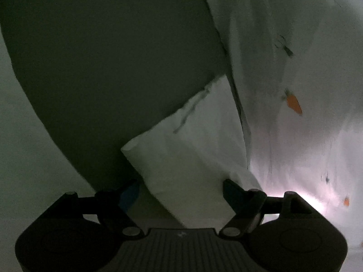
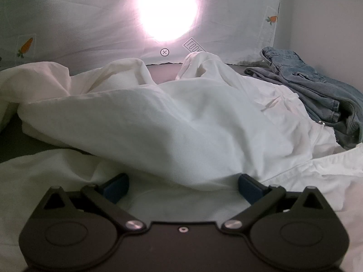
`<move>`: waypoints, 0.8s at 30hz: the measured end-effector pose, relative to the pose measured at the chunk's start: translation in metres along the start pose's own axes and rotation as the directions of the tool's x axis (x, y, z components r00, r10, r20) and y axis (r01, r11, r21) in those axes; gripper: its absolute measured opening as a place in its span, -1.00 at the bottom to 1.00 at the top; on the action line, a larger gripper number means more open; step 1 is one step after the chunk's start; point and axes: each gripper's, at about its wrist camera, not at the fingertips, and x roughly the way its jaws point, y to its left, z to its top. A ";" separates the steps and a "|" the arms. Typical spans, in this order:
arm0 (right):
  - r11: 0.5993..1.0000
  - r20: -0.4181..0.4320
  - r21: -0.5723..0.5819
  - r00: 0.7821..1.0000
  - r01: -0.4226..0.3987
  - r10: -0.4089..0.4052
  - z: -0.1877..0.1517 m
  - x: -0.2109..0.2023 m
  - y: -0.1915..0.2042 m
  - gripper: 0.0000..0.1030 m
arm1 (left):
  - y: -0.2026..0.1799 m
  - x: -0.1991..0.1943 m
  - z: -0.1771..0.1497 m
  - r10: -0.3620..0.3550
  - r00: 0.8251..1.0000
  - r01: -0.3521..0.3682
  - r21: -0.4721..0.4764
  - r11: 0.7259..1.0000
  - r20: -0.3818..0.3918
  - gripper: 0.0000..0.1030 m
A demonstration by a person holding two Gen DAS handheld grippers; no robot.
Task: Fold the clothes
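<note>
A white garment point(image 2: 172, 117) lies crumpled across the dark surface in the right wrist view. My right gripper point(image 2: 181, 185) is open, with a thick fold of the garment bulging between its blue fingers point(image 2: 115, 187). In the dim left wrist view, a white fabric end point(image 1: 192, 149), like a sleeve or leg, reaches down between the spread fingers of my left gripper point(image 1: 181, 192), which is open. Whether either gripper's pads touch the cloth is hidden.
A pile of blue denim point(image 2: 317, 90) lies at the right. A white sheet with carrot prints point(image 2: 68, 22) hangs behind, with a bright light point(image 2: 168, 9) shining through; it also shows in the left wrist view point(image 1: 295, 68). A dark grey surface point(image 1: 102, 68) fills the left.
</note>
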 end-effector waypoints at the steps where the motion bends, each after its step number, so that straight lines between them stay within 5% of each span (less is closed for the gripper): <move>1: 1.000 0.000 0.001 1.000 -0.001 0.001 0.000 0.000 0.000 1.00 | 0.001 0.002 0.001 -0.006 1.000 0.006 -0.024 1.000 0.011 0.23; 2: 1.000 0.000 0.002 1.000 -0.001 0.001 0.000 0.000 0.000 1.00 | 0.000 0.003 0.003 -0.001 1.000 0.003 -0.046 0.999 0.025 0.13; 3: 1.000 0.000 0.002 1.000 -0.001 0.001 0.000 0.000 0.000 1.00 | 0.000 0.004 0.005 0.004 0.999 -0.001 -0.068 0.998 0.040 -0.16; 4: 1.000 0.000 0.003 1.000 -0.001 0.001 0.000 0.000 0.000 1.00 | -0.001 0.004 0.007 0.010 0.998 -0.005 -0.090 0.996 0.054 -0.65; 5: 1.000 0.000 0.004 1.000 -0.002 0.002 0.000 0.000 0.000 1.00 | -0.002 0.001 0.008 0.011 0.998 -0.005 -0.099 0.995 0.066 -0.74; 8: 1.000 -0.001 0.006 1.000 -0.004 0.004 0.001 0.001 0.000 1.00 | -0.011 -0.018 0.010 -0.005 0.993 0.017 -0.097 0.995 0.118 -0.90; 15: 1.000 0.000 0.008 1.000 -0.005 0.005 0.000 0.001 0.000 1.00 | -0.080 -0.104 -0.011 -0.145 0.952 0.124 0.095 0.988 0.268 -0.99; 19: 1.000 0.000 0.010 1.000 -0.007 0.007 0.000 0.001 0.000 1.00 | -0.135 -0.173 -0.034 -0.219 0.890 0.125 0.247 0.961 0.400 -0.99; 24: 1.000 0.000 0.012 1.000 -0.008 0.008 -0.001 0.001 -0.001 1.00 | -0.192 -0.248 -0.053 -0.318 0.789 0.119 0.378 0.918 0.525 -0.99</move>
